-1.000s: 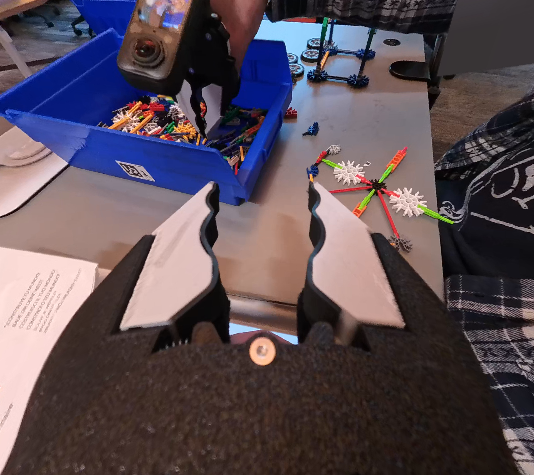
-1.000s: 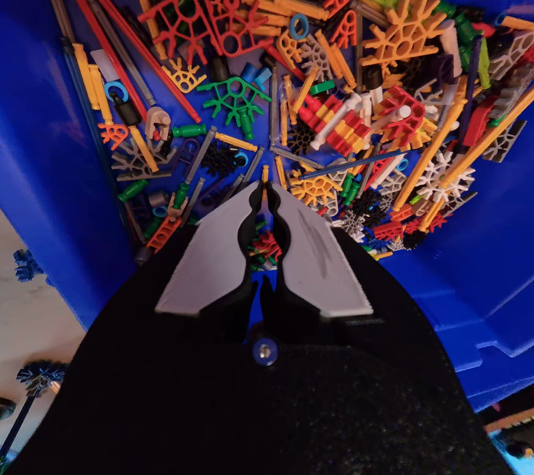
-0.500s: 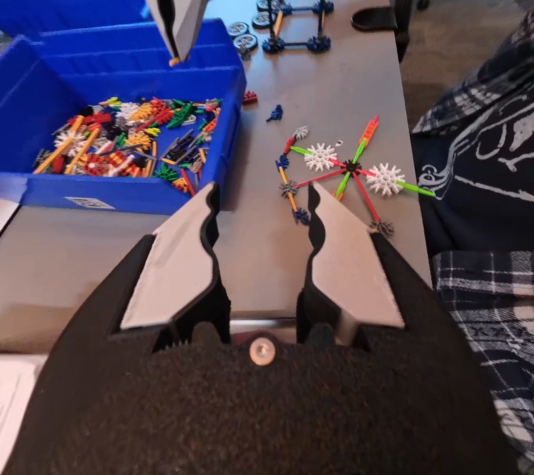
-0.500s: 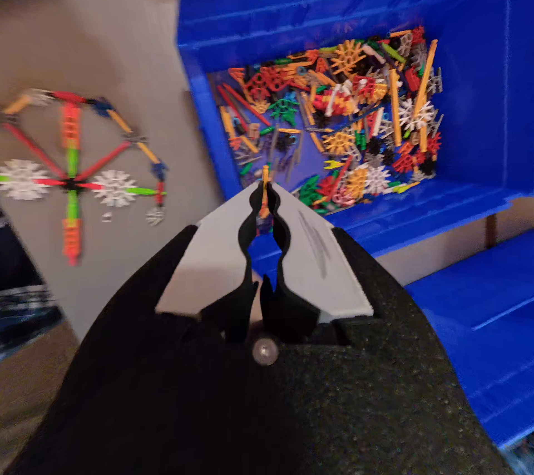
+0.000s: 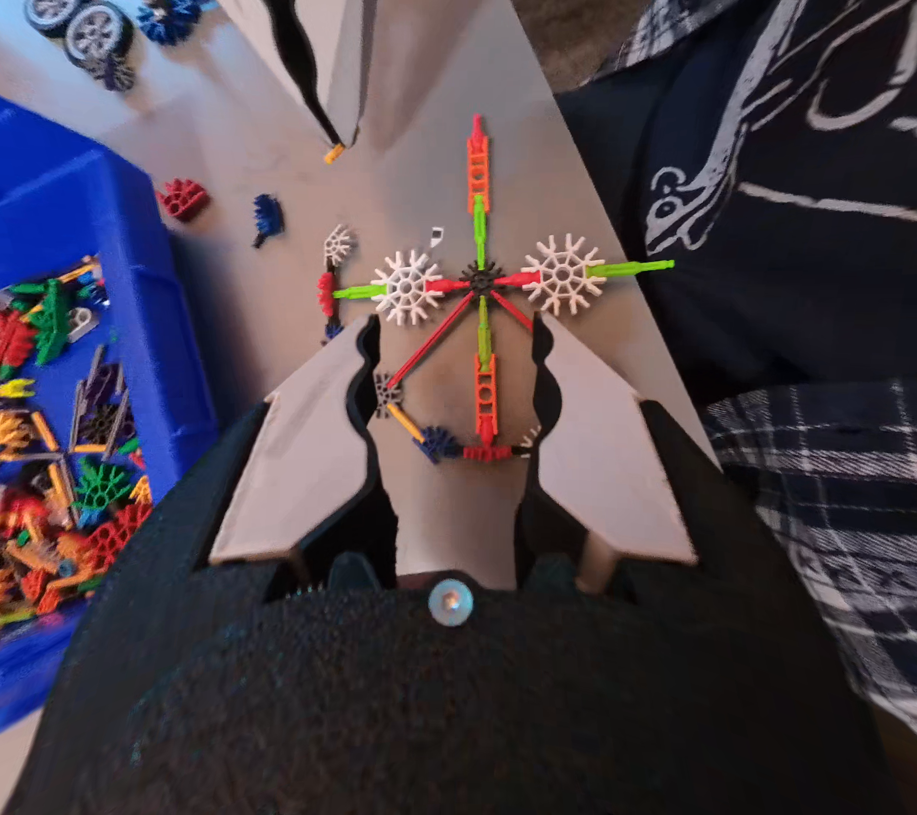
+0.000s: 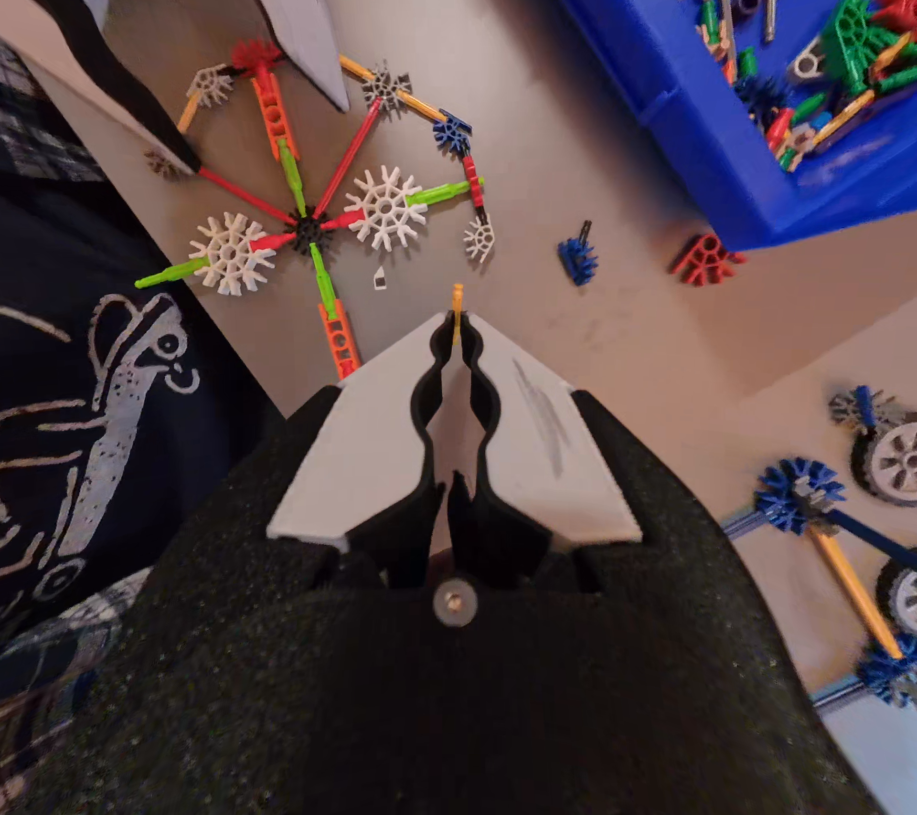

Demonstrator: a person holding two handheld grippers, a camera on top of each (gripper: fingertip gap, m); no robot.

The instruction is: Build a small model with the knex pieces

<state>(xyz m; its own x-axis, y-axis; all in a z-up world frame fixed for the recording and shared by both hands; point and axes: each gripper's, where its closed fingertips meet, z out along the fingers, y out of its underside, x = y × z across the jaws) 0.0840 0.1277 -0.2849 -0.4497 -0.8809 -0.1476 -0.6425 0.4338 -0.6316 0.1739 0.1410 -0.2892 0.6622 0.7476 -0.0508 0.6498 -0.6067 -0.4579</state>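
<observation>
Spoked wheel model (image 5: 480, 285) on table (image 5: 278, 295), bin (image 5: 124, 255) to its left.

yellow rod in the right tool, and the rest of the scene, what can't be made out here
- Yellow rod: right wrist view, only its tip shows; the shut right tool hides its length.
- Spoked wheel model: left wrist view, its near rim is partly behind the open left tool.
- Blue bin: both views, cut off by the frame edge and blurred.
- Wheeled frame: right wrist view, cut off at the right edge.

Glossy plastic wheel model (image 5: 480, 285) on smooth matt table (image 5: 278, 106).
</observation>
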